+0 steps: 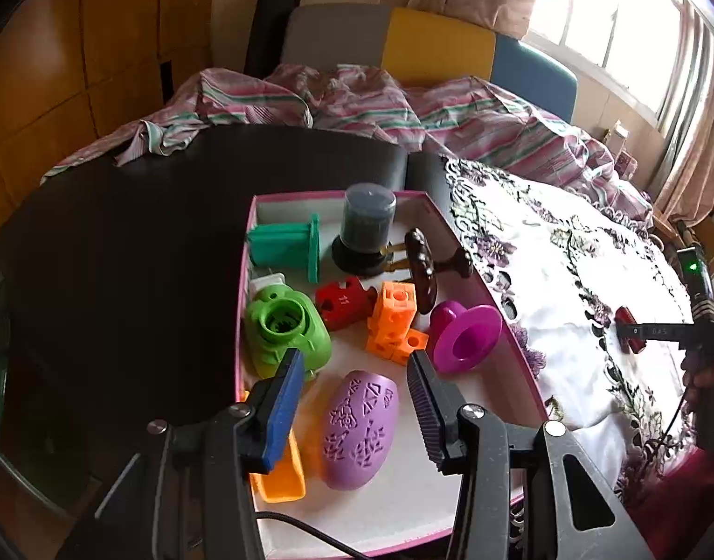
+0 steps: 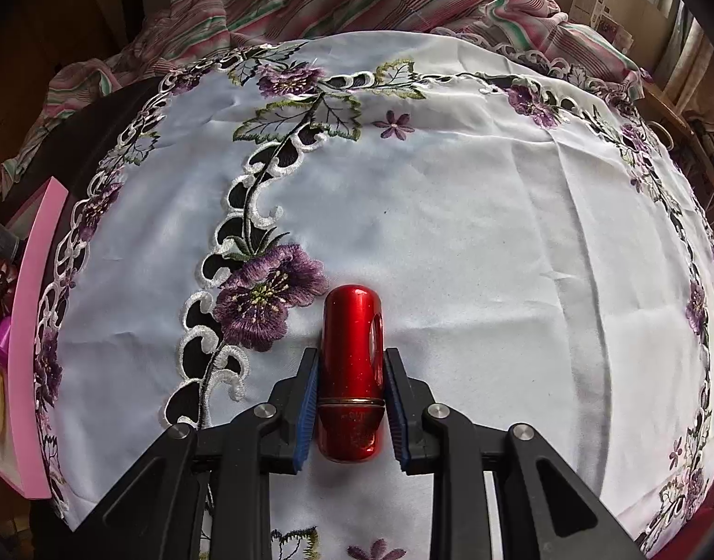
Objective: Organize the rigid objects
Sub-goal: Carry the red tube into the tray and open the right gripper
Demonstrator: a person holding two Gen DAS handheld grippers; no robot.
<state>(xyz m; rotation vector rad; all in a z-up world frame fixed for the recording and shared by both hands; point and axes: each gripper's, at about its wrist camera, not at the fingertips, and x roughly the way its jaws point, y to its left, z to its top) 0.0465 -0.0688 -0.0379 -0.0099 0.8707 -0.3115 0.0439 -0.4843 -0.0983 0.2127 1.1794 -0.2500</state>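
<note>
So the right gripper [image 2: 350, 364] has its pads clamped on a shiny red capsule [image 2: 352, 373], held low over the white embroidered cloth [image 2: 496, 233], well to the right of the pink-edged box [image 1: 492, 294]. The left gripper [image 1: 357, 364] is open with nothing between its pads, hanging over the near end of the box above the purple egg [image 1: 360, 429].

What I'd worry about: that capsule is smooth, rounded and glossy (basically the worst shape for flat pads), and the pads only catch its lower half, so it could squirt out or swing on the way over. If it drops on the cloth it'll probably roll.

The box is also crowded. The green camera toy [image 1: 287, 326], the red block [image 1: 343, 303], the orange blocks [image 1: 396, 322] and the magenta funnel [image 1: 464, 336] fill the middle, leaving bare floor mostly at the near end. Coming in from the right, the capsule could clip the box wall, and the open left gripper sits right over that free spot, so the two could bump.
</note>
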